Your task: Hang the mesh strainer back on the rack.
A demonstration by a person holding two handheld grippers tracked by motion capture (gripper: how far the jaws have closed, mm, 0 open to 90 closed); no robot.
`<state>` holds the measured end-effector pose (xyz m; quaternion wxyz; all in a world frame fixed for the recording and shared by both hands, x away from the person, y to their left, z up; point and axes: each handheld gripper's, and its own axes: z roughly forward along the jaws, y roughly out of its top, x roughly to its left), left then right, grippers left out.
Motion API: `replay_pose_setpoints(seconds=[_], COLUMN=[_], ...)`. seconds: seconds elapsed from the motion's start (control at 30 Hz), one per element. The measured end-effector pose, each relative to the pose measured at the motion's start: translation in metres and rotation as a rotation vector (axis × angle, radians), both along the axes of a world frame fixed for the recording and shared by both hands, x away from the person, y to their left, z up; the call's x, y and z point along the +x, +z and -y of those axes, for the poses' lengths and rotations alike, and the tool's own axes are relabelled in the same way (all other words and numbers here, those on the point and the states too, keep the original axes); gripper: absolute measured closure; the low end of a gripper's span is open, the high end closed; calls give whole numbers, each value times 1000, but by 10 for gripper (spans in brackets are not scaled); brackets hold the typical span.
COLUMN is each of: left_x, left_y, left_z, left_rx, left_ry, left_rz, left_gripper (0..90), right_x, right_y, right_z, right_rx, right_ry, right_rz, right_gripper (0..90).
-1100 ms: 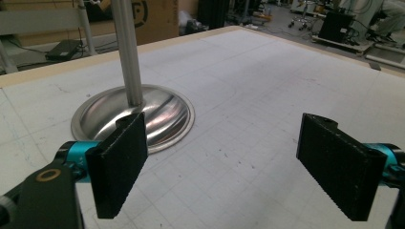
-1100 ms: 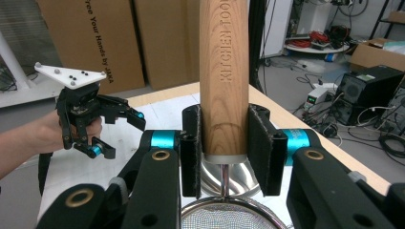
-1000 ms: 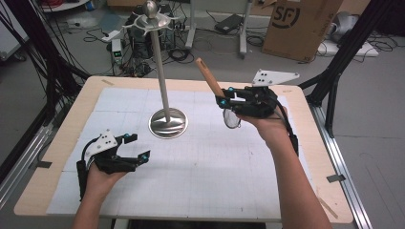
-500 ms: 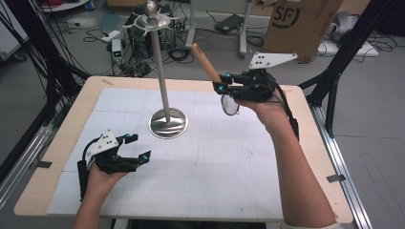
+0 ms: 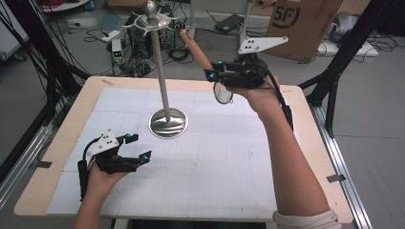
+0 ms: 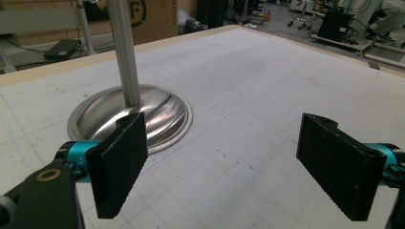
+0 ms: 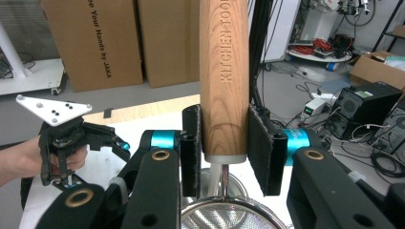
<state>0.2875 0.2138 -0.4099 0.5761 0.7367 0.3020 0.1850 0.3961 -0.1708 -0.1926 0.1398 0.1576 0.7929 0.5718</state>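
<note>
Right gripper (image 7: 223, 148) clamps strainer (image 5: 222, 92) by wooden handle (image 7: 224, 76); mesh bowl cut off below.

High cam: above person's side, looks fwd/down over whole white gridded table mat (image 5: 215, 157). Left gripper cam: low, close behind own jaws, facing shiny round steel stand base (image 6: 157, 114), shared w/ high view (image 5: 168, 123). Right gripper cam: raised, facing back toward left gripper (image 7: 71, 143).

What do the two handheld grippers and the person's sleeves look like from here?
Both the left gripper and the right gripper have black frames, flat black textured jaw pads, turquoise collars and brass-coloured pivot rivets. Each carries a pale three-cornered plate dotted with small holes, and a black cable trails back along the forearm. The right arm shows a rolled cream sleeve near the elbow.
</note>
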Motion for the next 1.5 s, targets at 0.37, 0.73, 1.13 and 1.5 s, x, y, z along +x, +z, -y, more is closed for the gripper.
replay_pose_setpoints(seconds=[0.37, 0.73, 1.13, 1.5], left_x=[0, 0, 0, -1], left_y=[0, 0, 1, 2], left_z=[0, 0, 1, 1], left_rx=[0, -3, -4, -3], left_ry=[-5, -5, -6, -8], left_rz=[0, 1, 1, 3], left_gripper=[185, 185, 185, 185], right_x=[8, 18, 24, 28], right_y=[12, 9, 5, 1], right_z=[-16, -19, -24, -35], right_rx=[-14, -16, -14, -15], right_ry=[0, -14, -19, -11], right_rz=[4, -18, -36, -52], right_gripper=[683, 683, 684, 683])
